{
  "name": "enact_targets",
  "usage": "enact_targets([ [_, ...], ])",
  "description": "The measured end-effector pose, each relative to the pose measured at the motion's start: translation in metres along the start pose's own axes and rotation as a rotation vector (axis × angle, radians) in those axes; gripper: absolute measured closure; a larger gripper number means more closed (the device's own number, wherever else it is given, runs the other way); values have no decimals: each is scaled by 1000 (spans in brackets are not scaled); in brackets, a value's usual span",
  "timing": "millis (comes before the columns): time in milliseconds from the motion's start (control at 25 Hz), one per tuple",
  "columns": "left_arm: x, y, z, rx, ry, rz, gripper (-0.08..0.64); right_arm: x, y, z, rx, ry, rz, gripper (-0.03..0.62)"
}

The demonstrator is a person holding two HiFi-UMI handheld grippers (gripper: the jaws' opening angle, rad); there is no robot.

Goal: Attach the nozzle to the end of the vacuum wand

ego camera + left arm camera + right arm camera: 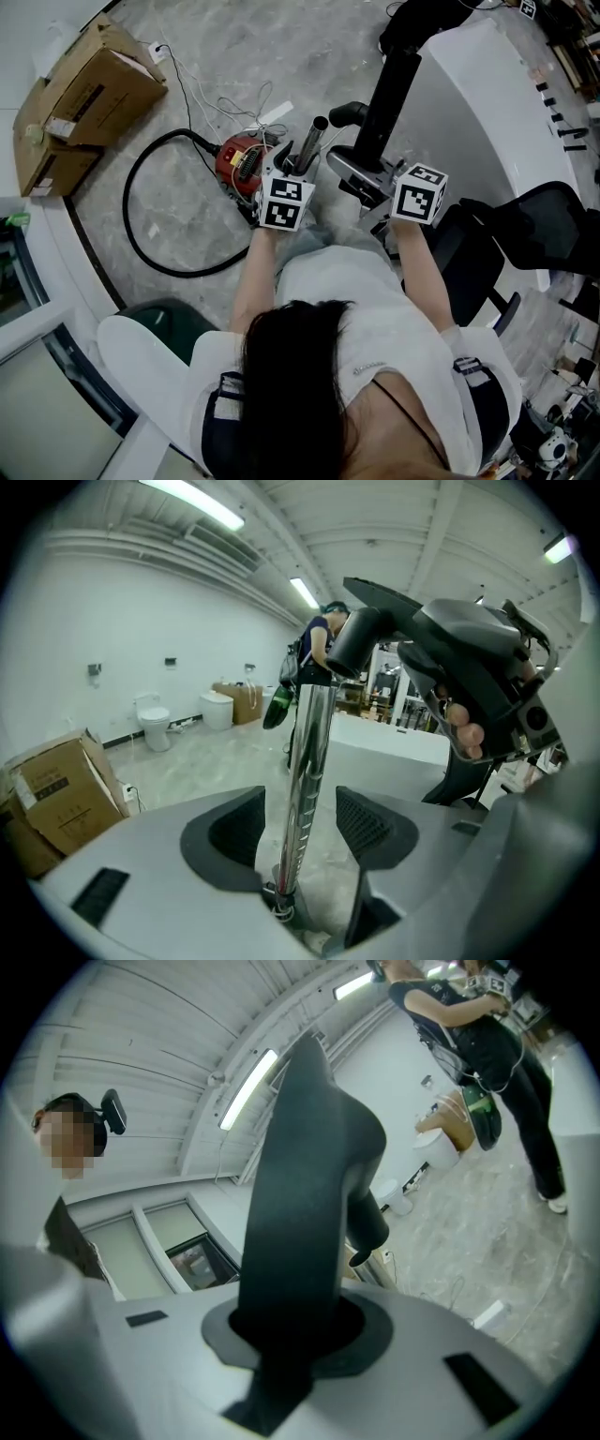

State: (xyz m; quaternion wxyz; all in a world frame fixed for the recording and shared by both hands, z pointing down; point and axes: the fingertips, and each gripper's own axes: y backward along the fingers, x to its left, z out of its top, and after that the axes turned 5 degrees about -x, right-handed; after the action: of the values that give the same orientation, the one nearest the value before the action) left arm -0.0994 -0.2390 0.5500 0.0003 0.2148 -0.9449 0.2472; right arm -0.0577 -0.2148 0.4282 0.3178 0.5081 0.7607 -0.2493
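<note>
Wand: chrome tube, standing nearly upright in front of the seated person, long axis running from the left gripper up to a bare open tip. In the left gripper view, the wand runs lengthwise between the two jaws. They are drawn in on it, though a sliver of floor shows on each side at the pads, so I judge the grip light.

Nozzle: long black piece, clamped hard in the right gripper. In the right gripper view, the nozzle fills the jaws completely.

Neck of the nozzle: short round socket, lying just to the right of the wand's tip at about the same height. From the left gripper's side, the neck overlaps the top of the tube. Seating cannot be confirmed there, and from above the tip looks uncovered.

Relation governing the join: the socket is off the wand's axis, to its right. The right gripper, being the carrier, is the one to bring it across and press down along the tube while the left braces.

Vacuum cleaner: red body on the floor beyond the grippers, its black hose looped to the left.
</note>
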Motion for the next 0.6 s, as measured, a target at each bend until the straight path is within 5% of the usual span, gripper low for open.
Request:
enact_targets([
  [360, -6, -36, -9, 17, -24, -117, 316, 6, 2, 1, 38, 2, 42, 515],
  [600, -7, -49, -16, 24, 27, -104, 316, -1, 0, -2, 40, -24, 30, 514],
])
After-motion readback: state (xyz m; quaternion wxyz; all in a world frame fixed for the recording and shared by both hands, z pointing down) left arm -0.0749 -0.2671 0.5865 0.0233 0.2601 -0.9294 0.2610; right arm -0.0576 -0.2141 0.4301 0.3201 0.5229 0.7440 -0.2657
